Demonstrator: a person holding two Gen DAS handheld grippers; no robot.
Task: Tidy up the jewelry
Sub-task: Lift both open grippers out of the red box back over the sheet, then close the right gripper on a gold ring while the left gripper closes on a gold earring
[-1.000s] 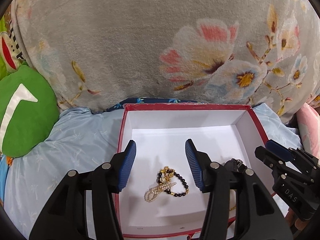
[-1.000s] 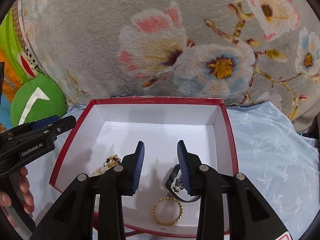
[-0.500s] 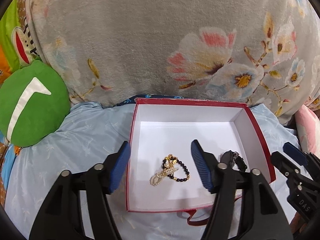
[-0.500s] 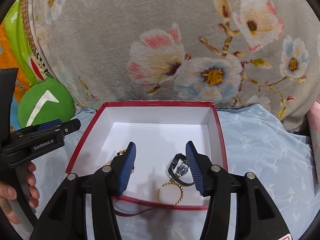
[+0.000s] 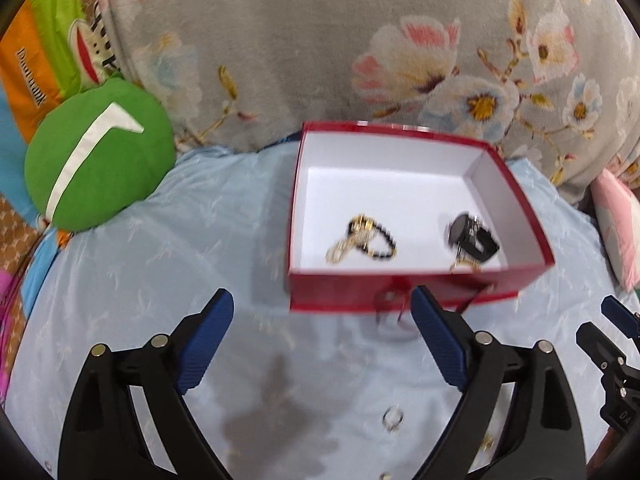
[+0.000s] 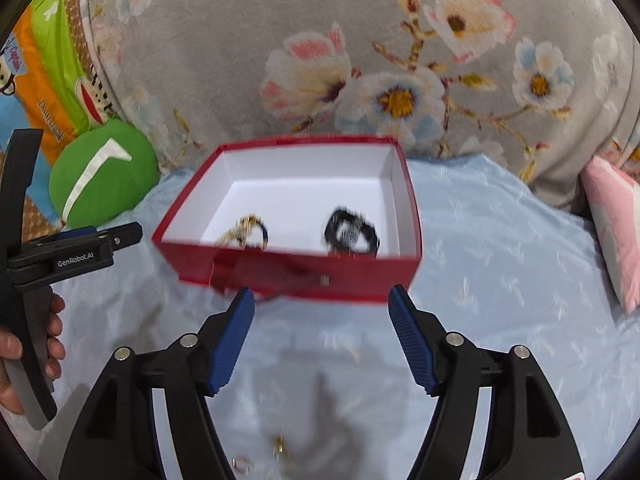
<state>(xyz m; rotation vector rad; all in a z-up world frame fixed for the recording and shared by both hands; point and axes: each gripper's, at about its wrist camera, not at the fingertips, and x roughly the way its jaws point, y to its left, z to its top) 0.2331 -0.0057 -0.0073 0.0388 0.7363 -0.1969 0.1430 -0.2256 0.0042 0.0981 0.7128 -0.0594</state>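
Bedding: pale blue bedspread [image 5: 160, 280] is stretching across the whole foreground, with a grey floral blanket [image 5: 320, 48] rising behind it.
Far left: green round cushion [image 5: 96, 164] is leaning at the blanket's foot, well apart from everything being handled.
Left gripper: left gripper [image 5: 322, 334] is hovering over bare bedspread with nothing between its blue pads; its jaws are opening and already standing wide.
Loose ring: silver ring [image 5: 393, 419] is lying flat on the bedspread, low between the left gripper's two arms, nearer the camera than the fingertips and toward the right-hand finger.
Box: red box [image 5: 420, 296] with a white lining is sitting ahead of both tools, its long side running across the view, its near wall just beyond the left gripper's right-hand fingertip.
Box contents, left: tangle of gold, pearl and dark beads [image 5: 362, 238] is resting on the box floor toward its left.
Box contents, right: black watch [image 5: 474, 236] is lying toward the right, with a bit of gold just in front of it.
Right gripper: right gripper [image 6: 322, 314] is pointing at the box's near wall, holding nothing, its jaws also opening.
Loose gold pieces: small gold pieces [image 6: 280, 446] are lying blurred at the bottom of the right wrist view, between that tool's arms and below its tips.
Deciding relation: the remaining loose pieces are lying behind the fingertips, on the camera side, not ahead of them; judging by that, either hand will probably be drawing back and dipping, the left being nearer the ring, the right nearer the gold.
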